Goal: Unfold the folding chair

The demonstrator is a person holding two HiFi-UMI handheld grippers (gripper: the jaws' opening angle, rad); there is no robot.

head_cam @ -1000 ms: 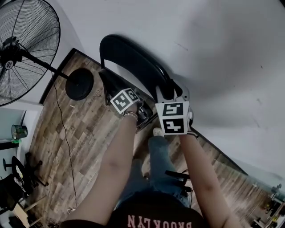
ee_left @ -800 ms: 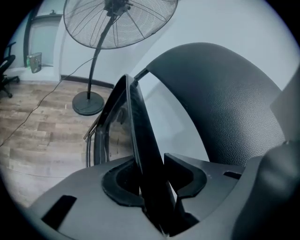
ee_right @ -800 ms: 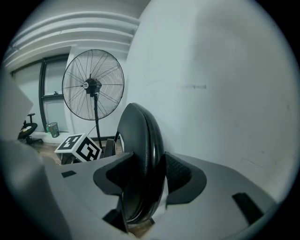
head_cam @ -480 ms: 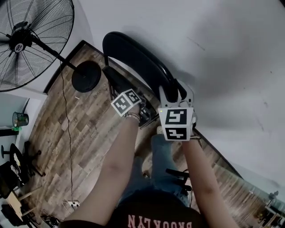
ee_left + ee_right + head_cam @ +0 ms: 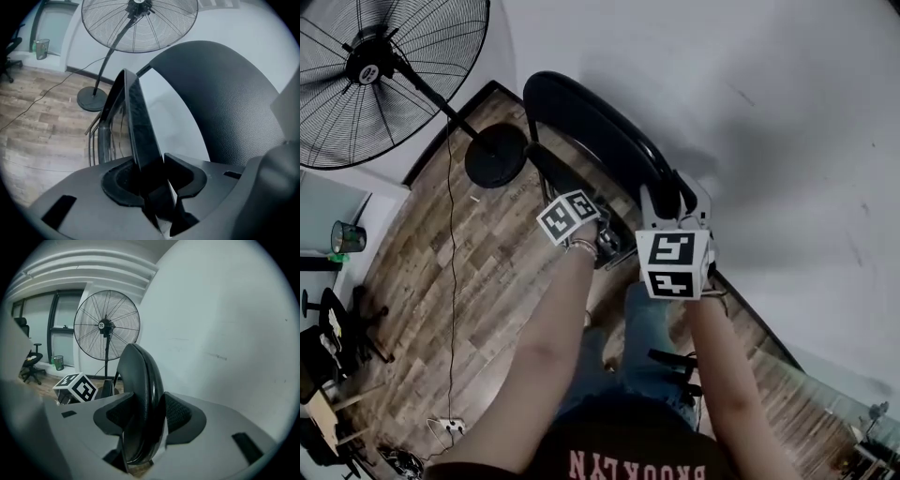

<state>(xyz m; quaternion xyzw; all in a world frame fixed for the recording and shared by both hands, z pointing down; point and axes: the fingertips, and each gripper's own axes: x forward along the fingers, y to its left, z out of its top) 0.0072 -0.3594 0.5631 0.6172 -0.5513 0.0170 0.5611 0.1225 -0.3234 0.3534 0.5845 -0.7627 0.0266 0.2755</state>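
The black folding chair [image 5: 600, 141] stands on the wood floor [image 5: 459, 272] close against the white wall [image 5: 769, 112], directly ahead of you. Its curved backrest [image 5: 225, 98] is nearest the wall. Its flat seat [image 5: 138, 122] is tipped up on edge on your side of the backrest. In the left gripper view a wedge of pale wall shows between seat and backrest, so the two are apart there.

Your left gripper [image 5: 152, 176] has its jaws closed on the thin edge of the seat, with the dark pads [image 5: 180, 176] pressing it from both sides. Your right gripper [image 5: 143, 420] is clamped on the rounded rim of the backrest, which fills the gap between its ribbed pads [image 5: 178, 413]. In the head view the two grippers sit close together at the near end of the chair, the left one lower on the seat and the right one up by the backrest's end. Your bare forearms reach in from below.

To the left of the chair stands a large pedestal fan [image 5: 384, 75], its round base [image 5: 497, 155] just beside the chair's far end. A thin black cable [image 5: 450, 244] trails from that base across the boards towards you. Further left sit a small green bin [image 5: 347, 236] and an office chair [image 5: 30, 364].
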